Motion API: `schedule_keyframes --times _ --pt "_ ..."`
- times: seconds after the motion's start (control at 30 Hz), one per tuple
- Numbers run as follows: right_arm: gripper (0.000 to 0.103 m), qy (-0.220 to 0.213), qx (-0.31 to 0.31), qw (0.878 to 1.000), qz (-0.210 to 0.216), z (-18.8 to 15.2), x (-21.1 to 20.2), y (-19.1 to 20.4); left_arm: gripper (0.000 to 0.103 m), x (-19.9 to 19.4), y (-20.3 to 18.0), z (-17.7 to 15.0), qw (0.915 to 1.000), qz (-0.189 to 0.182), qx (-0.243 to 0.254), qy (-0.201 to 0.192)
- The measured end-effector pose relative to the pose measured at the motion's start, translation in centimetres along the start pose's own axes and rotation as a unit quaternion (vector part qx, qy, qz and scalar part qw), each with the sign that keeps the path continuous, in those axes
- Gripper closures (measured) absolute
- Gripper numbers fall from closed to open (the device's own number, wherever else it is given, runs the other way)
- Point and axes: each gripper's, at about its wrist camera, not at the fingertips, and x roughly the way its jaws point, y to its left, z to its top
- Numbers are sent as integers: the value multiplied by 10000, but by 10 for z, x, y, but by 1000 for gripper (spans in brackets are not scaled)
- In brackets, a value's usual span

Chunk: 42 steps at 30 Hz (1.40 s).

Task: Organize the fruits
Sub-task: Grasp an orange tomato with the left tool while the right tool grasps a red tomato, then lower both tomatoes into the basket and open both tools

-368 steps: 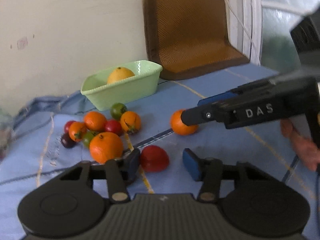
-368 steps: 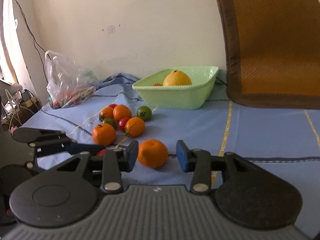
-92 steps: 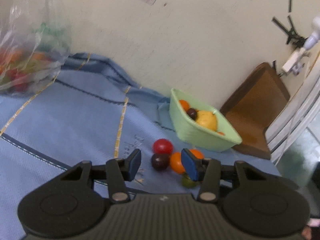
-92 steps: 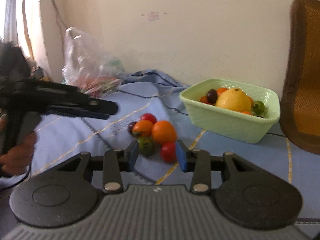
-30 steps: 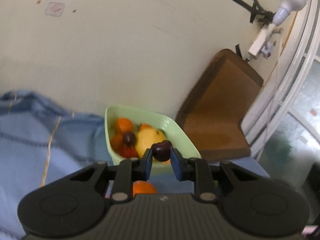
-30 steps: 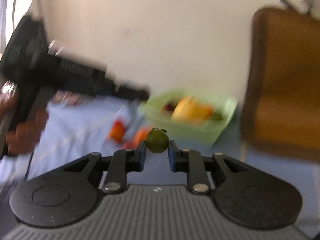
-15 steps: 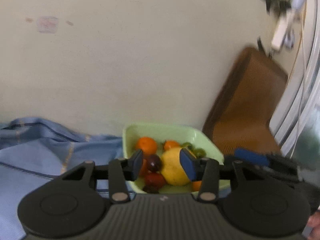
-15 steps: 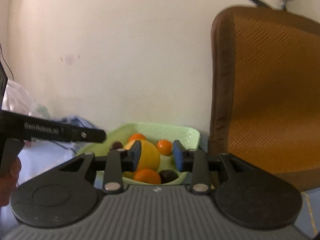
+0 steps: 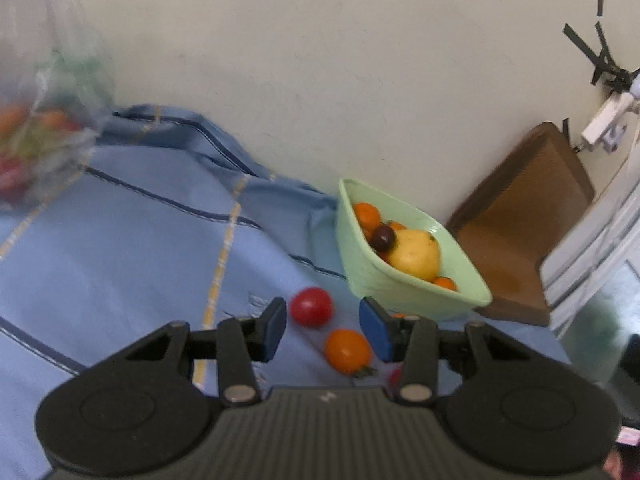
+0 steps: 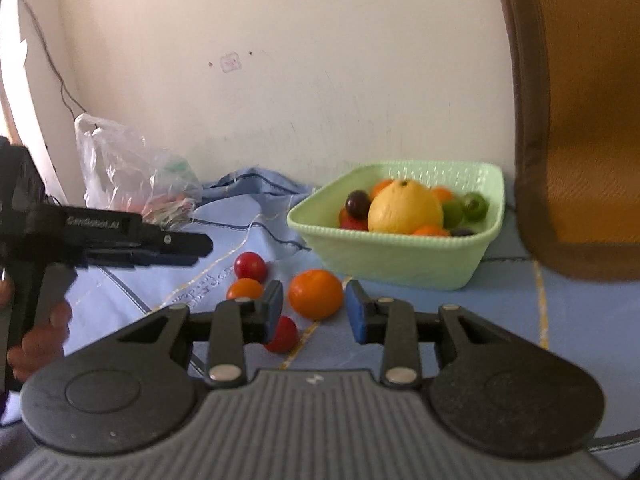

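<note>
A pale green basket (image 10: 400, 268) by the wall holds a big yellow citrus (image 10: 405, 207), a dark plum, green tomatoes and small oranges. On the blue cloth in front of it lie a tangerine (image 10: 316, 294), a red tomato (image 10: 250, 266), an orange tomato (image 10: 245, 289) and a small red tomato (image 10: 282, 334). My right gripper (image 10: 315, 312) is open and empty, and the tangerine shows between its fingers, just beyond them. My left gripper (image 9: 324, 330) is open and empty above the red tomato (image 9: 311, 306) and the orange tomato (image 9: 346, 350). It also shows side-on as the left gripper (image 10: 206, 246) in the right wrist view.
A brown mesh chair back (image 10: 580, 120) stands right of the basket (image 9: 384, 284). A clear plastic bag (image 10: 132, 172) of produce sits against the wall at the left, beside bunched cloth. A hand (image 10: 36, 344) grips the left tool's handle.
A second ago my left gripper held a dark plum and my right a green tomato. Both opened over the basket, dropped them in, then drew back and down over the loose fruit.
</note>
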Motion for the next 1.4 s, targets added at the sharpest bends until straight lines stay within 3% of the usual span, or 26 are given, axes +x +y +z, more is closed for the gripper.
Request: schedule_keyframes --times 0.2,0.33,0.53,0.6,0.63,0.8,0.9,1.17,1.4 --pt "66 207 -233 9994 159 -10 -3 18 62 13 -4 -1 9996 56 211 190" --pt "66 354 -582 9975 201 -16 3 31 62 15 -12 -4 9988 -161 295 362" --pt "66 674 -606 9957 165 -18 18 33 63 35 -33 -14 9953 184 770 552" --pt "74 685 -687 9952 117 -19 18 36 73 39 -33 -20 9950 311 813 487" --pt "77 682 -683 9953 96 -20 18 35 74 38 -32 -22 9949 317 842 448" --pt "78 626 -618 9960 185 -22 5 36 74 15 -35 -27 9961 -17 741 471" --pt "78 366 -663 9968 261 -22 -13 37 74 4 -45 -24 9960 -310 749 382" --pt "78 -633 -444 9951 -616 21 -18 -4 74 49 -77 39 9957 -428 820 76" --pt "76 -611 -274 9905 -1202 35 21 -41 73 104 -85 57 9963 -58 808 279"
